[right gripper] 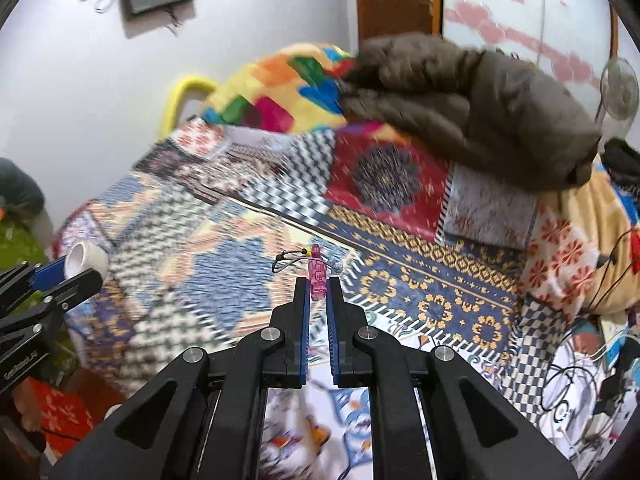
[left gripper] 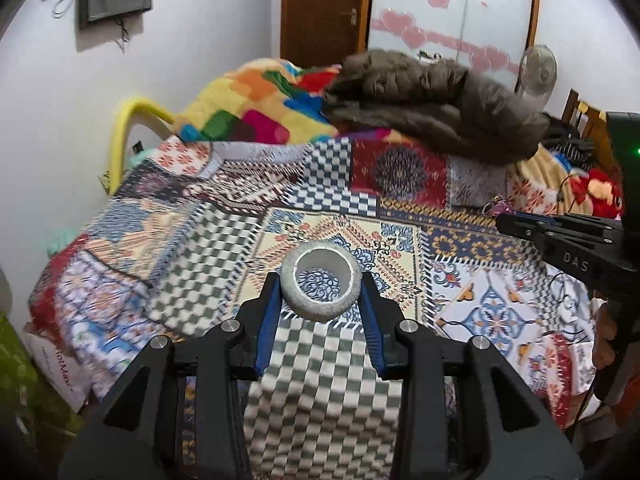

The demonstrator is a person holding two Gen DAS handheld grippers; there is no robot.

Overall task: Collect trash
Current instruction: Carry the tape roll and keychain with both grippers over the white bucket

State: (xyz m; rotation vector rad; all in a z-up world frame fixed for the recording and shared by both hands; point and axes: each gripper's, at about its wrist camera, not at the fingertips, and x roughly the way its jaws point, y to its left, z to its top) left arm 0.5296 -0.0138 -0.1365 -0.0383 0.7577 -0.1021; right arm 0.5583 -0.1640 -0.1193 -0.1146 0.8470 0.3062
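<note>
Bed: patchwork-patterned bedspread with a brown padded jacket piled at its far end.
Left gripper: clamps a white, nearly used-up tape roll between its blue pads, raised over the bedspread.
Right gripper: narrowed on a small translucent pink plastic charm with a thin cord.

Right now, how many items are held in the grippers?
2. A white tape roll sits between the left gripper fingers; a pink keychain is pinched by the right gripper. Others may be hidden.
</note>
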